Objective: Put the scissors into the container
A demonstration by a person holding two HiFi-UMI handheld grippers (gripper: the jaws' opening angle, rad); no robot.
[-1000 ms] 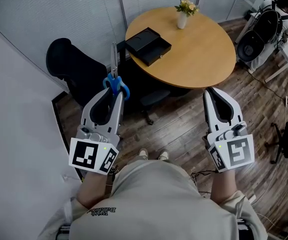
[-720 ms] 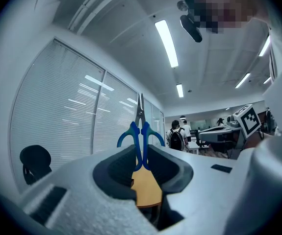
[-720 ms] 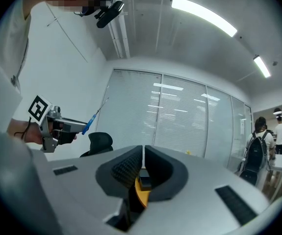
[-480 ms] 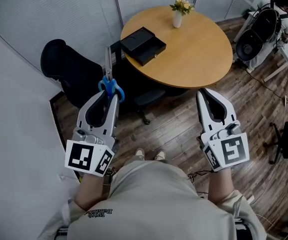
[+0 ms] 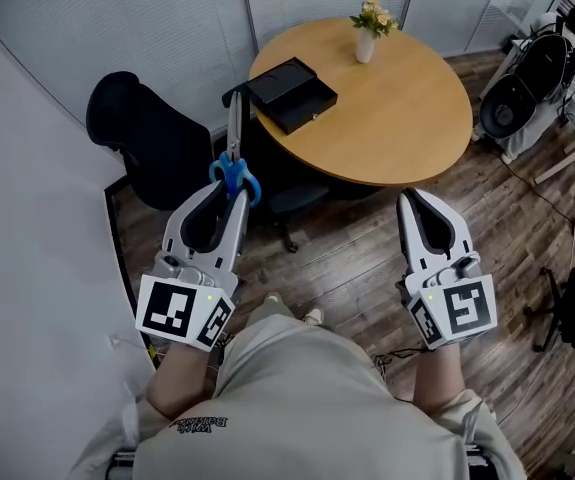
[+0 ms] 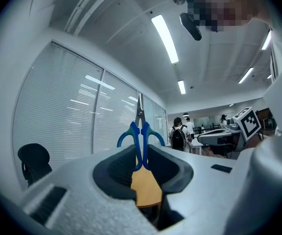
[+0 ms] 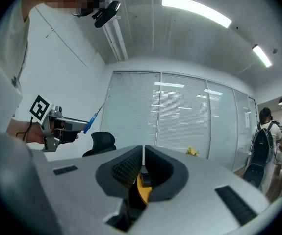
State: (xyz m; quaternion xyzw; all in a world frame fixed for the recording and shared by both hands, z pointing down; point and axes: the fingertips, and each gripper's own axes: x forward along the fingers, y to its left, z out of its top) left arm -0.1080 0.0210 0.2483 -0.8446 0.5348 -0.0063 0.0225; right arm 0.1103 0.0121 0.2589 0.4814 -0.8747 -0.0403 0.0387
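1. In the lower left of the head view, the left gripper [image 5: 231,193] is held out in front of the person. Its jaws are squeezed tight on the blue handles of the scissors [image 5: 233,158].
2. The scissors are pointed up and away from the person, and the two metal blades are closed together.
3. In the middle of the left gripper view, the scissors [image 6: 140,131] are seen standing straight up. They are pinched by their handles between the two jaws of the left gripper [image 6: 141,155].
4. In the lower right of the head view, the right gripper [image 5: 416,198] is held over the wooden floor [image 5: 347,258].
5. In the right gripper view, the jaws of the right gripper [image 7: 143,155] are pressed together, and nothing is held between them. At the left of that frame, the left gripper [image 7: 57,125] is seen with the scissors [image 7: 94,115] sticking up from it.
6. In the upper middle of the head view, the container [image 5: 289,93], an open black box, is set on the left part of the round wooden table [image 5: 407,108].
7. The scissors are not in the container. In the frame their tips are seen just left of it, but they are held up in the air, nearer to the person.
8. At the far edge of the table, a small white vase of flowers [image 5: 369,23] is stood.
9. At the left of the table, a black office chair [image 5: 142,133] is placed near the window blinds.
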